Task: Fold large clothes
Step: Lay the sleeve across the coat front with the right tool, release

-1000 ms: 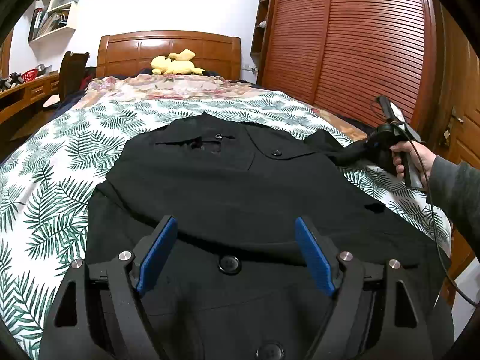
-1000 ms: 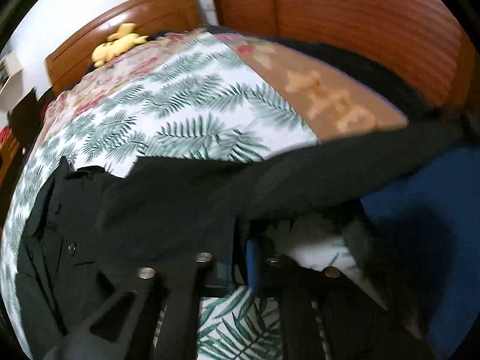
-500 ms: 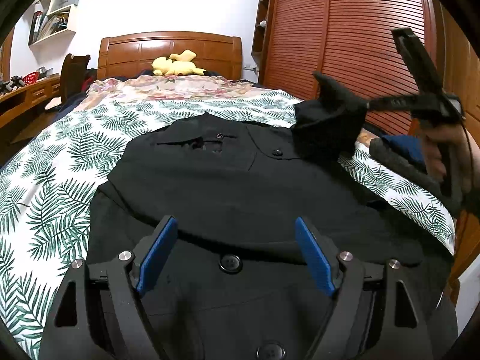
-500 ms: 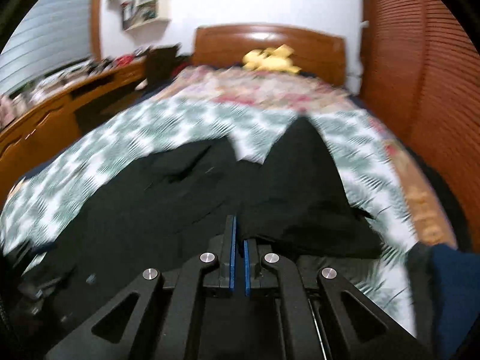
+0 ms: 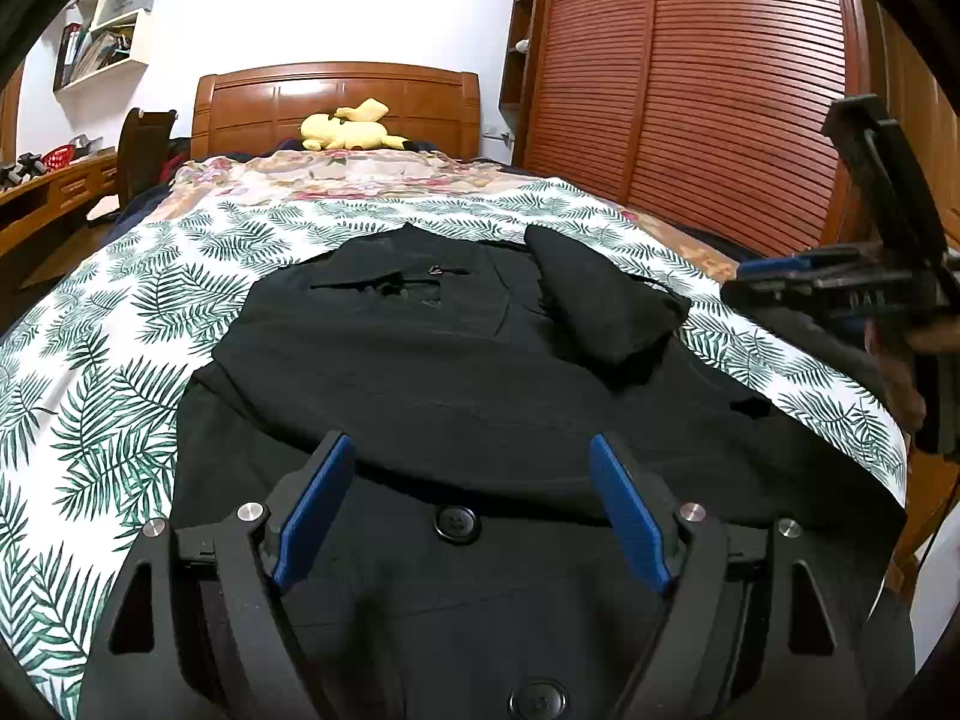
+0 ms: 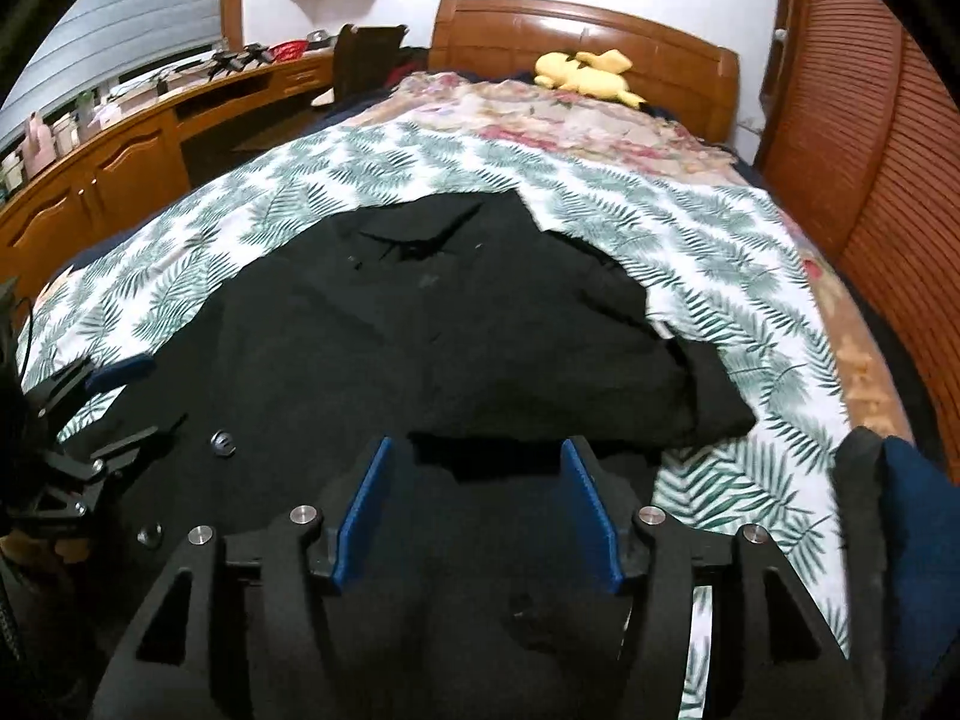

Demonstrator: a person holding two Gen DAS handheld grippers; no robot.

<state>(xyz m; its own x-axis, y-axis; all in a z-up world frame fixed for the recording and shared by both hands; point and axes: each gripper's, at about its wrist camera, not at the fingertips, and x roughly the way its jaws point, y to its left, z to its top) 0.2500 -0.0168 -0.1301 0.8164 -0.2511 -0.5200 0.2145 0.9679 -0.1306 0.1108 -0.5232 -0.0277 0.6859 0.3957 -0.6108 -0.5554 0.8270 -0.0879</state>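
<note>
- Left wrist view gives me the black coat spread on the leaf-print bedspread, its sleeve folded across at 1 o'clock; my left gripper hangs wide apart over a button, holding nothing.
- Right wrist view alone shows the desk at 10 o'clock; my right gripper has just been opening, nothing between its pads.

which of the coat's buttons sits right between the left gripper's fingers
The upper button, framed between the blue pads of the open left hand-held gripper; the lower button sits nearer the camera.
</note>
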